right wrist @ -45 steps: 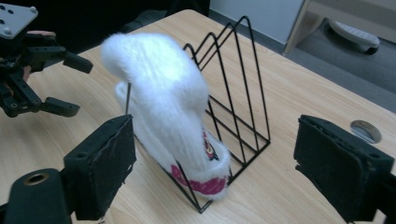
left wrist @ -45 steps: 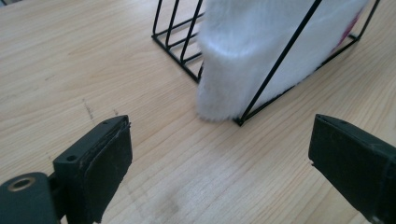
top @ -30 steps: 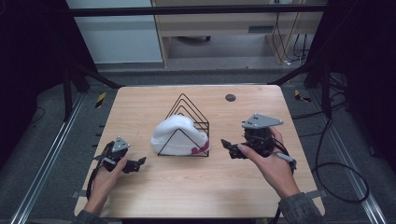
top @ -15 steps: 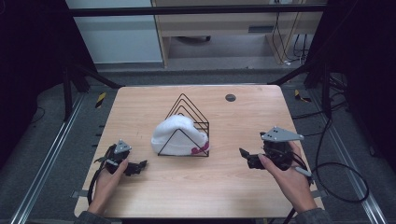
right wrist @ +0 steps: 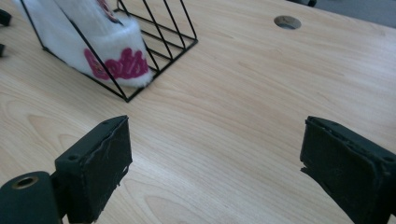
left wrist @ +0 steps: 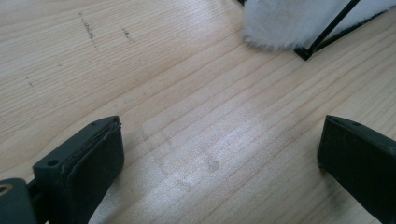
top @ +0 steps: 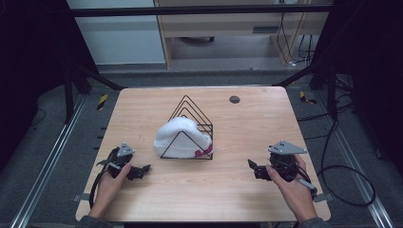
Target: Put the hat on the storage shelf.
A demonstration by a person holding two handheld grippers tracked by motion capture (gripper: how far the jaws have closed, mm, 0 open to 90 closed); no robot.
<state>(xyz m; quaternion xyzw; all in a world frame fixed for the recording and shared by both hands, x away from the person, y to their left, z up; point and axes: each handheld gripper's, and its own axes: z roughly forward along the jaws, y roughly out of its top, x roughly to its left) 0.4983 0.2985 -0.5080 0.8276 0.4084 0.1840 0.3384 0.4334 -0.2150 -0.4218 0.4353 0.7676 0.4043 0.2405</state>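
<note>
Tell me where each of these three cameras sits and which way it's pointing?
High view: above the person's side, looking forward and down on the table; forearms, left gripper, right gripper.
Left gripper view: rides that gripper, facing the white hat; open jaws.
Right gripper view: likewise, facing the wire rack; open jaws.
All three share the hat.

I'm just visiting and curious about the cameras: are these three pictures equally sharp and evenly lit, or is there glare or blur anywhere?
High view: table evenly lit, surroundings dark, overall a bit soft. Left gripper view: a pale sheen on the wood between the open jaws; the near jaws and the white hat look slightly blurred. Right gripper view: sharper, the hat's pink lettering and wire rack crisp, no strong glare.
</note>
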